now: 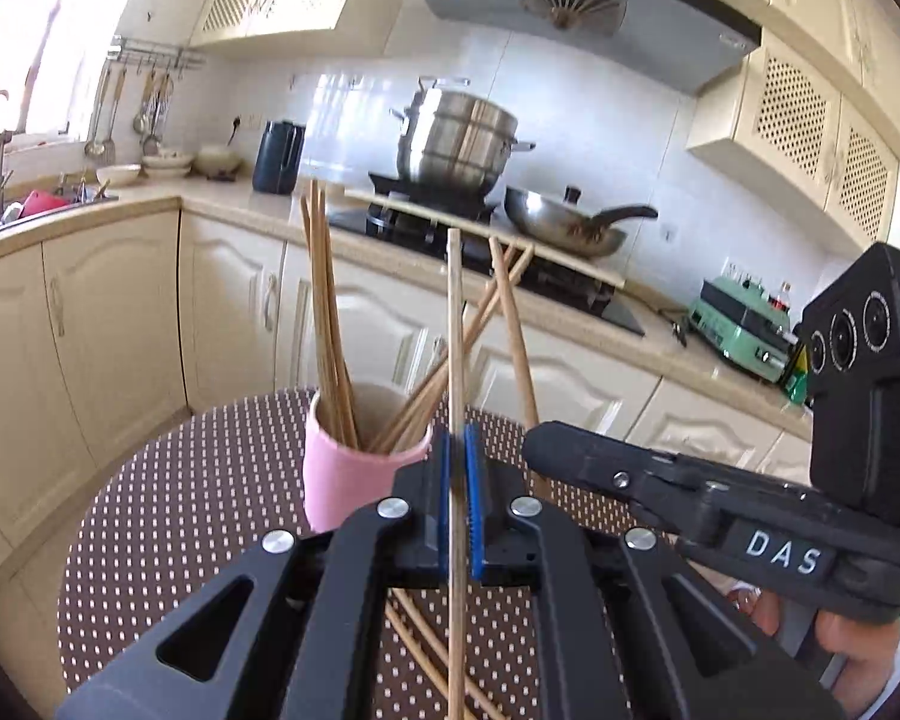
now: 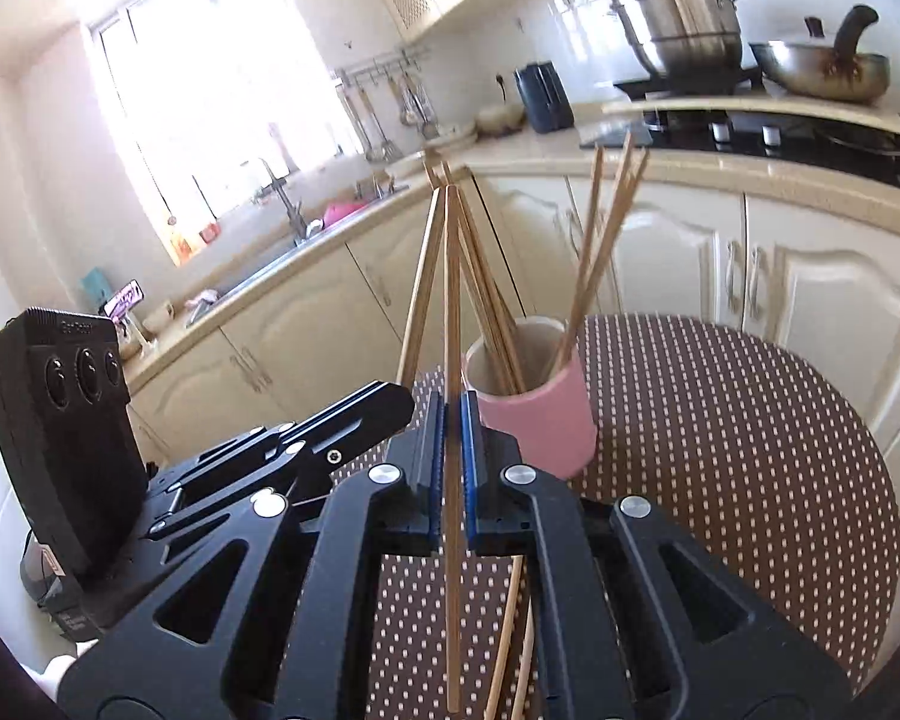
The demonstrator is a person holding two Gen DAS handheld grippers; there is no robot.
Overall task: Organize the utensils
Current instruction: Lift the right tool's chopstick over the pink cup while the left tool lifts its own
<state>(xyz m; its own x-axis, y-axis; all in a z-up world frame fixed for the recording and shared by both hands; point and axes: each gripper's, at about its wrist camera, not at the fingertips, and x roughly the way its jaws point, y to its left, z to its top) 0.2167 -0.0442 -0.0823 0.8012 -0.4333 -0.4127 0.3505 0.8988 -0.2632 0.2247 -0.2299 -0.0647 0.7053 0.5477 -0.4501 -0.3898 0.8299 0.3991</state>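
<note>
Both the left gripper point(image 1: 461, 480) and right gripper point(image 2: 452, 450) are each pinching one thin, light, stiff wooden chopstick point(image 1: 455, 324) mid-shaft, where it balances, beside the pink ceramic cup point(image 1: 342, 480) standing on the dotted brown surface point(image 1: 198, 516).

Round table point(image 1: 168, 516) under a brown cloth with white dots. Behind it, cream cabinets point(image 1: 114, 324) beneath a pale countertop point(image 1: 234, 195). On the black stove point(image 1: 426, 222), a tall steel steamer pot point(image 1: 456, 144) beside a wok point(image 1: 561, 222) with a dark handle. Grey range hood point(image 1: 570, 6) overhead. Dark kettle point(image 1: 277, 156) near stacked bowls point(image 1: 168, 162). Ladles hung from a wall rail point(image 1: 150, 57). Sink point(image 2: 270, 252) and tap point(image 2: 282, 192) below a bright window point(image 2: 210, 90). Green appliance point(image 1: 741, 321) far right on the counter.
</note>
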